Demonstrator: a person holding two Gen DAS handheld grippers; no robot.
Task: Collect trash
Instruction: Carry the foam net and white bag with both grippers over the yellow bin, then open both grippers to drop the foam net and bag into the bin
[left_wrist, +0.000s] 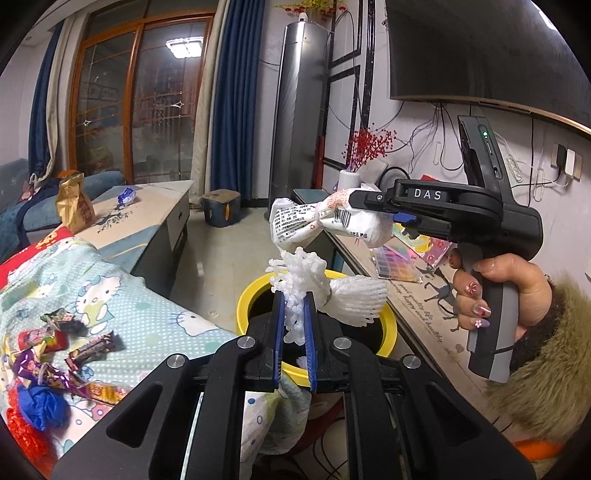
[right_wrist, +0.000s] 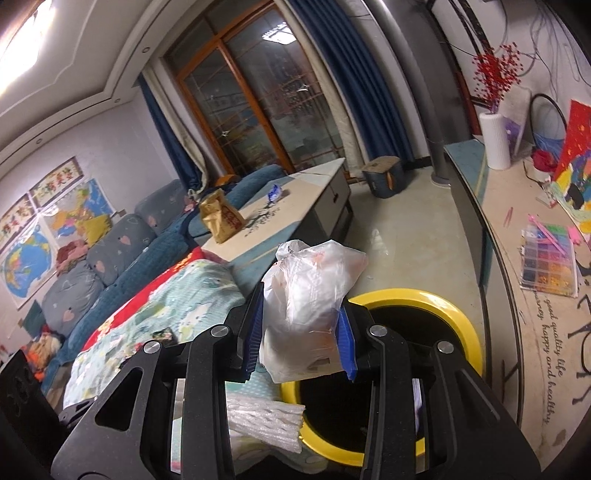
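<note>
— What do we hold over the yellow-rimmed trash bin (left_wrist: 388, 325)?

— Our left gripper (left_wrist: 295, 325) has its jaws nearly together, clamped on a white foam fruit net (left_wrist: 325, 291) above the bin's rim. Our right gripper (right_wrist: 301, 332), jaws half apart, pinches a crumpled white snack bag (right_wrist: 310, 295) higher over the bin.

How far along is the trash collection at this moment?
Done: nothing confirmable; the yellow-rimmed bin's inside is too dark to read. In hand: the left tool grips white foam netting and the right tool a crumpled plastic bag, both above the bin. Left: candy wrappers on the blanket, plus a brown bag on the table.
</note>
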